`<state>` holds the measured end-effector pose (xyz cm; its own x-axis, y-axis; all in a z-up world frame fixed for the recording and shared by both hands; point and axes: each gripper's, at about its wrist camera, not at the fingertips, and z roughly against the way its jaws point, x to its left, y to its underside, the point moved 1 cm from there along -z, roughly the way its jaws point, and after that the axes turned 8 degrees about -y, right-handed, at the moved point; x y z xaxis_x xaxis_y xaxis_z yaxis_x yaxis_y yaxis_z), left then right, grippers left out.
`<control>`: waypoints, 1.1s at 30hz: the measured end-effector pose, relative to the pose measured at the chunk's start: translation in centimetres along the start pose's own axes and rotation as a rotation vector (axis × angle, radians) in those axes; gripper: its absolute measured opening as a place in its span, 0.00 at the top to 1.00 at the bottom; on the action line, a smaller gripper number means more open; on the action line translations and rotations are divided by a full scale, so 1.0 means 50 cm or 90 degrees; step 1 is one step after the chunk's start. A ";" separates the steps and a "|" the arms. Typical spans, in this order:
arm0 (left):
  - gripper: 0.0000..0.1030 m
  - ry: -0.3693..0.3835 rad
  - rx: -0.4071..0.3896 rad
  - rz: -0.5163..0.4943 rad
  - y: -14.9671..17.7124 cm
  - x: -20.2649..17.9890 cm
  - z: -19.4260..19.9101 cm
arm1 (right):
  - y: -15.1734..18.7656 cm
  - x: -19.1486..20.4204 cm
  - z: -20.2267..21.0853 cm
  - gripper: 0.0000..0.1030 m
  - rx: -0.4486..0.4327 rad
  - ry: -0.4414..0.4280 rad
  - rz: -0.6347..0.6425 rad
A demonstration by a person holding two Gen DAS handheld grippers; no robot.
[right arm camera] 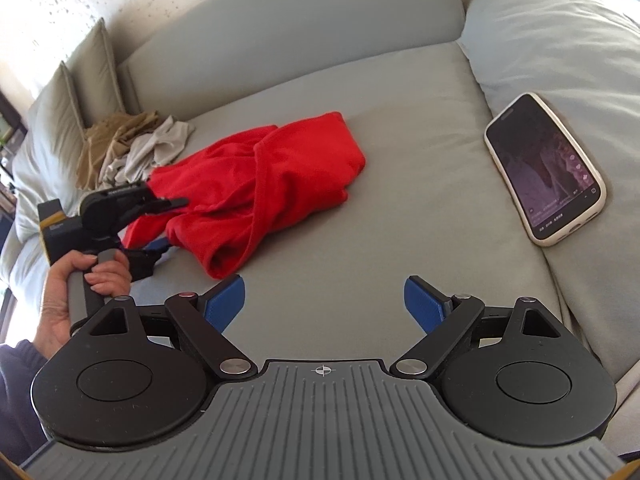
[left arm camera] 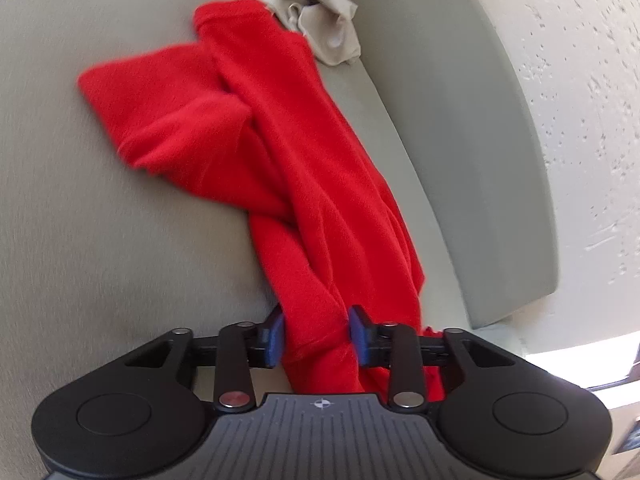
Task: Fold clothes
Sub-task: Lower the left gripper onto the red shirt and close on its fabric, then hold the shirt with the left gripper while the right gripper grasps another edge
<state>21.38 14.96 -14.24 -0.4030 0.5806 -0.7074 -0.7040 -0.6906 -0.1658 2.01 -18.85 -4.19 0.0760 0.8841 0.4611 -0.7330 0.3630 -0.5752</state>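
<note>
1. Nearest, in the right wrist view: right gripper (right arm camera: 324, 304) held low over the grey sofa seat (right arm camera: 400, 160), blue pads (right arm camera: 224, 300) spread wide apart, nothing between them, touching no cloth.
2. Just left of it: a hand (right arm camera: 80, 292) wrapped round the handle of the left gripper (right arm camera: 160, 220), knuckles up, dark sleeve (right arm camera: 16, 380) at the wrist, tool pointed across toward the red garment (right arm camera: 256, 188).
3. Left gripper (left arm camera: 316, 336) clamped on a bunched end of the red garment (left arm camera: 272, 152), blue pads (left arm camera: 276, 336) pressing the fabric from both sides (cloth also spilling down past the pads toward the camera).
4. Beyond the pads: red garment lying twisted and crumpled along the seat, one flap spread off to the left, its far end just beside the backrest (left arm camera: 460, 140).
5. Farther back: beige clothes (right arm camera: 136, 148) heaped in the sofa corner, touching the red garment's far end.
6. Off to the right: a phone (right arm camera: 546, 168) with a lit screen, resting on a pale cushion (right arm camera: 580, 40), well apart from the garment.
</note>
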 end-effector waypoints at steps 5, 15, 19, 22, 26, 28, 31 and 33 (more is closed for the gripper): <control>0.94 -0.001 -0.017 0.041 0.006 0.022 0.033 | 0.001 0.007 0.010 0.13 -0.005 -0.006 0.002; 0.94 -0.092 -0.057 -0.106 0.072 -0.020 0.181 | -0.032 0.024 0.013 0.14 -0.044 0.019 0.035; 0.92 -0.084 -0.034 -0.051 0.078 0.063 0.115 | -0.081 0.074 -0.053 0.37 -0.043 0.015 0.131; 0.90 -0.059 -0.037 -0.031 0.077 0.083 0.114 | -0.113 0.113 -0.125 0.38 -0.025 0.017 0.182; 0.84 -0.053 -0.029 -0.041 0.068 0.087 0.115 | -0.142 0.150 -0.225 0.37 -0.012 0.039 0.212; 0.84 -0.049 -0.028 -0.050 0.076 0.091 0.116 | -0.156 0.151 -0.256 0.41 -0.006 0.059 0.186; 0.84 -0.046 -0.026 -0.062 0.076 0.093 0.115 | -0.180 0.141 -0.287 0.44 0.003 0.082 0.111; 0.84 -0.046 -0.025 -0.067 0.070 0.094 0.106 | -0.196 0.135 -0.307 0.42 0.009 0.097 0.061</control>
<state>13.92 17.55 -14.53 -0.3704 0.6790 -0.6339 -0.7214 -0.6402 -0.2643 20.08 -11.93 -5.84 0.1065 0.9492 0.2962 -0.7511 0.2720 -0.6015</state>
